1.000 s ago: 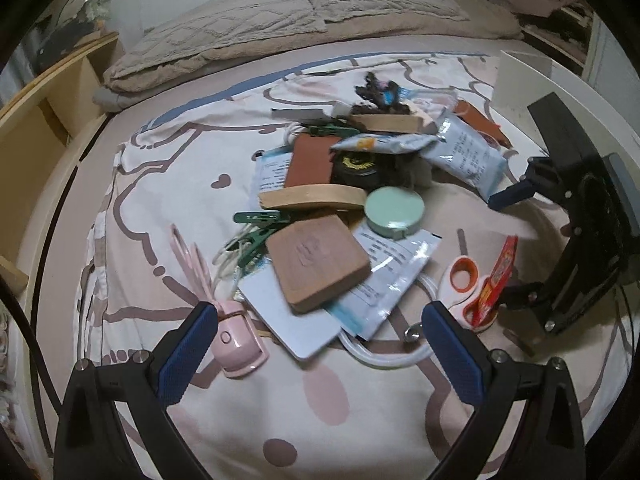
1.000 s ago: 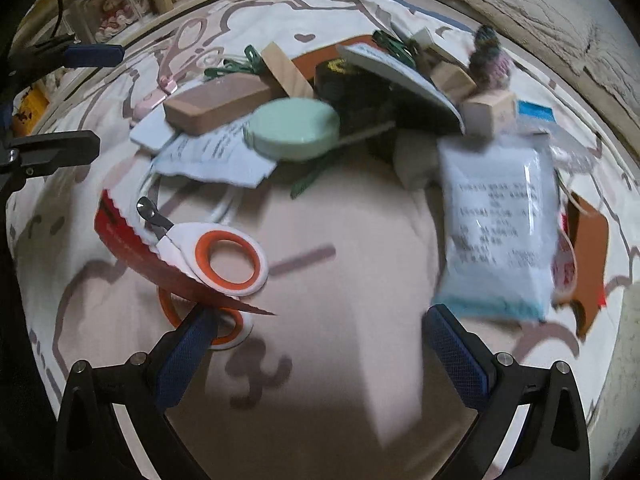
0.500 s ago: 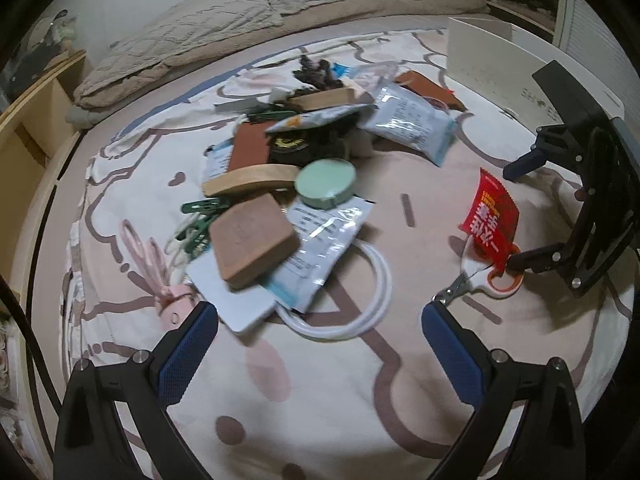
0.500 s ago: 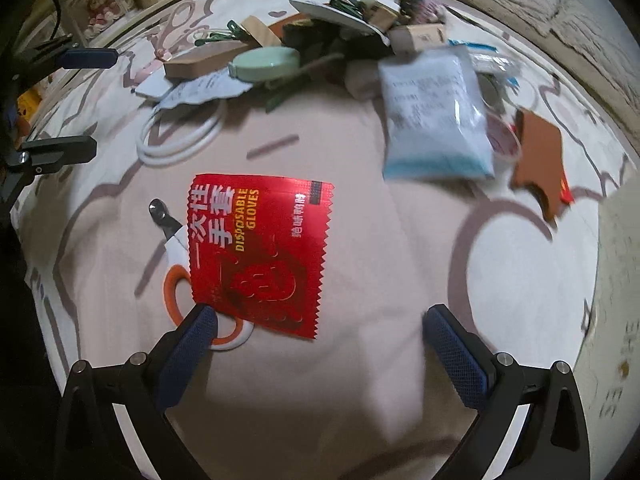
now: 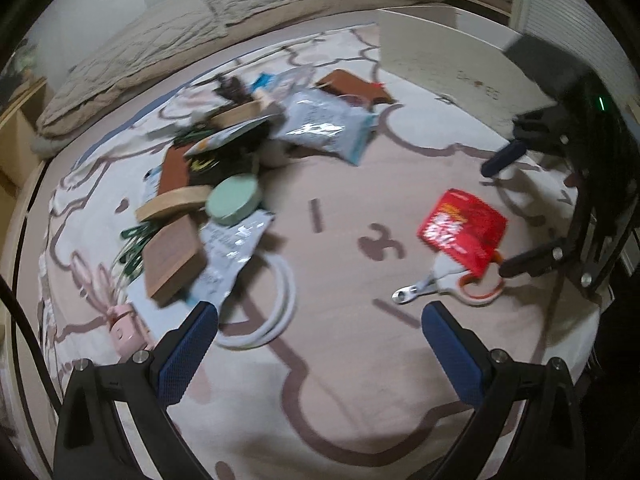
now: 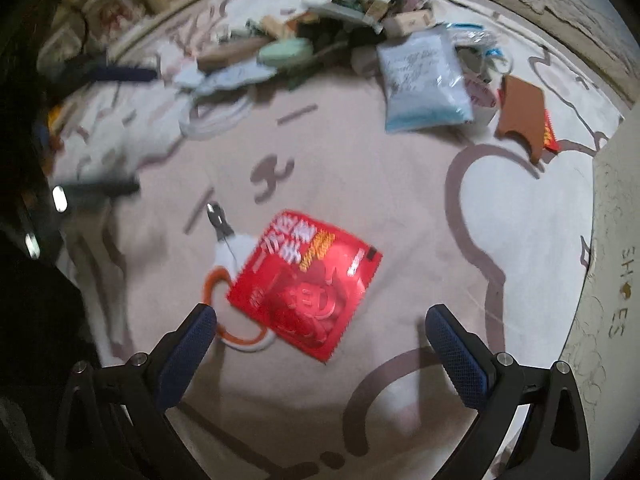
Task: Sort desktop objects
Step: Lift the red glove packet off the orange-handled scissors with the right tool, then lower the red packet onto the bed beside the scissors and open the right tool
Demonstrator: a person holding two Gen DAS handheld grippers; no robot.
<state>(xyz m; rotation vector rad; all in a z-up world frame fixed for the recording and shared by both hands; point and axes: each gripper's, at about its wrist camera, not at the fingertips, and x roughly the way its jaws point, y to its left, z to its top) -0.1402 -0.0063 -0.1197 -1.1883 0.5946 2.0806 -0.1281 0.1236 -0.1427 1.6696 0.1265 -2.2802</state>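
The right gripper (image 6: 320,332) hovers with jaws wide apart and empty above a red glove packet (image 6: 306,282) that lies flat on the patterned bedsheet (image 6: 400,184), partly covering white-and-orange clippers (image 6: 232,248). The left gripper (image 5: 320,330), jaws likewise spread and holding nothing, faces the cluttered pile, where a green round case (image 5: 234,199) rests against a brown block (image 5: 172,258) and a white cable coil (image 5: 272,312) lies just beside them. A white box (image 5: 452,64) stands at the sheet's far right edge, well apart from the pile.
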